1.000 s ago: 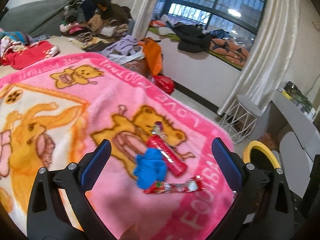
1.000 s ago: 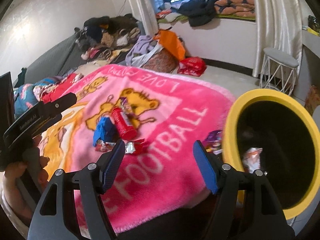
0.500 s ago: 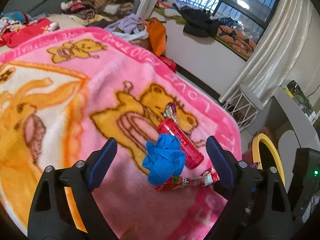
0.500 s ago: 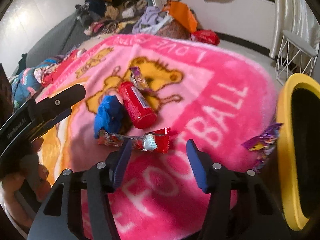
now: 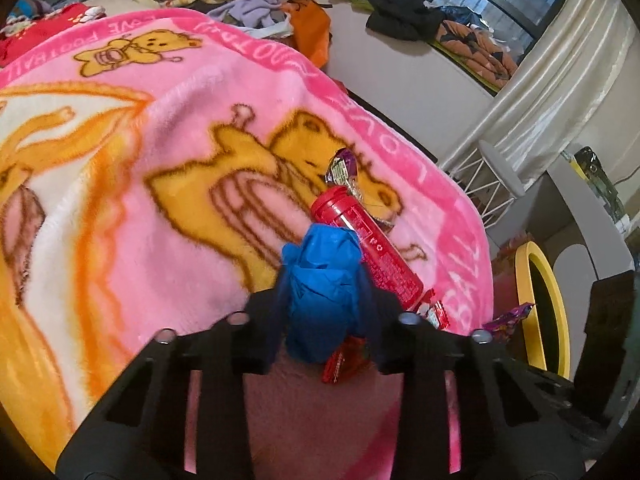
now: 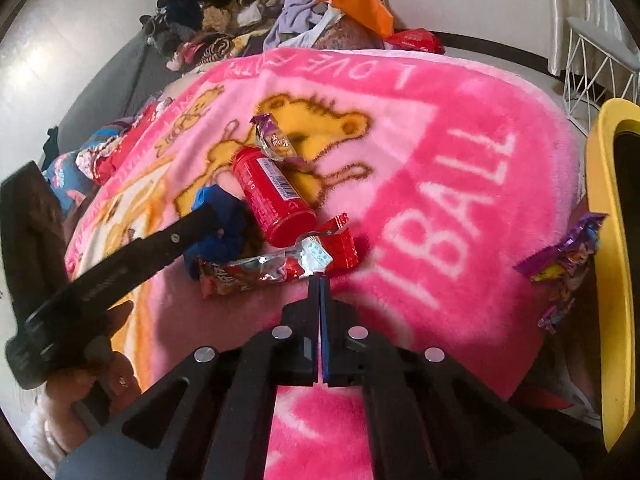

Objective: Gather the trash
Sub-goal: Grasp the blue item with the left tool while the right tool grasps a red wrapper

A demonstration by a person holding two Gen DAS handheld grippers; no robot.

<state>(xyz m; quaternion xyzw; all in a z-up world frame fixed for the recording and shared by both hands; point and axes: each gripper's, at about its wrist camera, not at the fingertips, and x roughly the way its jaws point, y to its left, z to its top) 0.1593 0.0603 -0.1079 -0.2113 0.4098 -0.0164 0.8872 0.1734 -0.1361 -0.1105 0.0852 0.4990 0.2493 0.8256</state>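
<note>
Your left gripper [image 5: 324,300] is closing its jaws on the crumpled blue wad [image 5: 322,280], which already sits squeezed between the pads at the middle of the pink blanket [image 5: 168,200]. Let it finish biting before you lift, and lift straight up, because the wad lies against the red canister [image 5: 368,248] at its 2 o'clock, and a round, smooth cylinder will likely roll on plush fleece.

Your right gripper [image 6: 320,280] has its jaws pressed together at the edge of the red foil wrapper [image 6: 280,264]; whether foil is actually caught between them, I cannot tell. Check before you pull: crinkly foil slips easily.

The yellow-rimmed bin [image 6: 608,280] stands off the bed at 3 o'clock, with a purple wrapper [image 6: 568,260] draped just beside its rim.
</note>
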